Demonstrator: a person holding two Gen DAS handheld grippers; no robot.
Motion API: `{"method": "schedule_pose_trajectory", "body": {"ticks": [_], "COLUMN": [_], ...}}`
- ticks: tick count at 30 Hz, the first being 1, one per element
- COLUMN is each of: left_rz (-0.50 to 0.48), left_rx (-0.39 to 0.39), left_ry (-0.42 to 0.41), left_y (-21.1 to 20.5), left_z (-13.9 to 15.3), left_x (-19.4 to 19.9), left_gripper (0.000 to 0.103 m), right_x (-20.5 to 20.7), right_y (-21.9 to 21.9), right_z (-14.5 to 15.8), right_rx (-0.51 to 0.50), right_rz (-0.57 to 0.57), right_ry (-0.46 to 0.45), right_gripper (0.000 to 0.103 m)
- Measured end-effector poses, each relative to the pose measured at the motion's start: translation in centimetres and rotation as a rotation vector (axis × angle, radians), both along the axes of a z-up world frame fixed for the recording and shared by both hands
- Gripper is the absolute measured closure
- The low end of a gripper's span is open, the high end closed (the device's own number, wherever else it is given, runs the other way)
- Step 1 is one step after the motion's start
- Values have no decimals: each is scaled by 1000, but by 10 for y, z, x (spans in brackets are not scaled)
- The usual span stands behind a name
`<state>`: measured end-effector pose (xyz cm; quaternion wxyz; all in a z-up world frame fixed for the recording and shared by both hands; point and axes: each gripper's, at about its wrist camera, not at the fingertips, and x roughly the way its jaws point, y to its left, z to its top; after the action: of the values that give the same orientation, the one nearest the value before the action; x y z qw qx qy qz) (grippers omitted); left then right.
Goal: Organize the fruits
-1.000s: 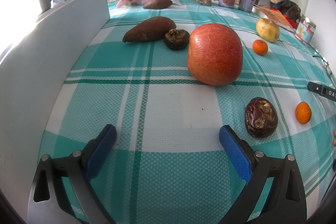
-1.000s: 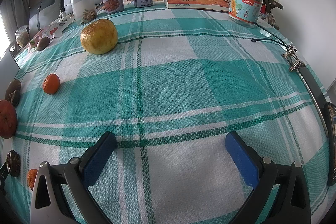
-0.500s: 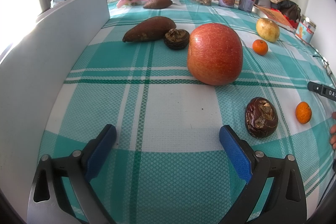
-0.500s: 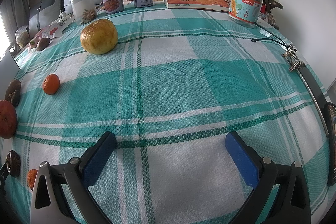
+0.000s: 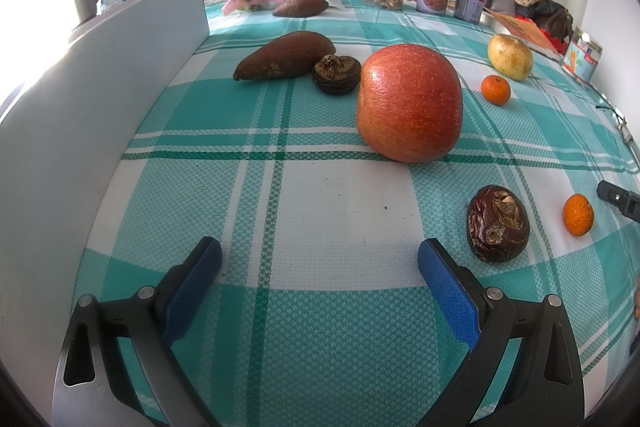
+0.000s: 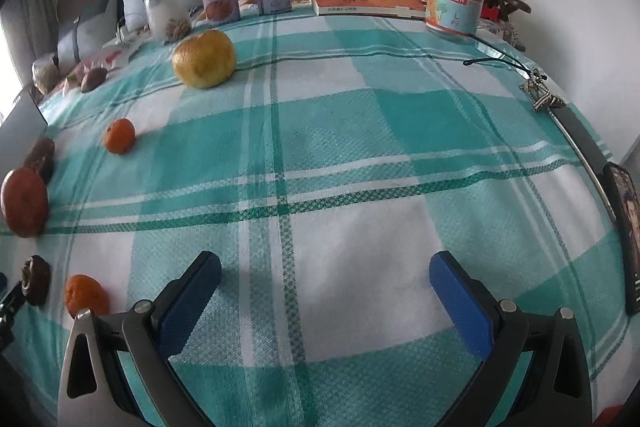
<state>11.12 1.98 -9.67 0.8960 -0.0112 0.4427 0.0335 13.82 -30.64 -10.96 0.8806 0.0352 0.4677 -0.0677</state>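
Both tongs spread wide, empty: left tongs (image 5: 320, 261), right tongs (image 6: 325, 273). Big red-orange fruit (image 5: 409, 103), centre of left-wrist frame on the bed (image 5: 320, 195), prob. heavy, slick, too wide; grip across its middle. Small mandarin (image 6: 86, 295) lower left of right-wrist frame: light, soft.

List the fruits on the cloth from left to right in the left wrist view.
Long brown fruit → dark round fruit → big red-orange fruit → brown wrinkled fruit → yellow fruit → near small orange.
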Motion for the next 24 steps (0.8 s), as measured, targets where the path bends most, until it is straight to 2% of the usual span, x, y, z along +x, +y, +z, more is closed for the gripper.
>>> {"method": "schedule_pose_trajectory", "body": {"ticks": [24], "left_rz": [1], "left_rx": [1], "left_ry": [0], "left_y": [0], "left_z": [0], "left_x": [0], "left_gripper": [3], "right_x": [0], "right_y": [0], "right_z": [-2], "right_rx": [-5], "right_rz": [-1], "right_ry": [4], "right_gripper": [0]}}
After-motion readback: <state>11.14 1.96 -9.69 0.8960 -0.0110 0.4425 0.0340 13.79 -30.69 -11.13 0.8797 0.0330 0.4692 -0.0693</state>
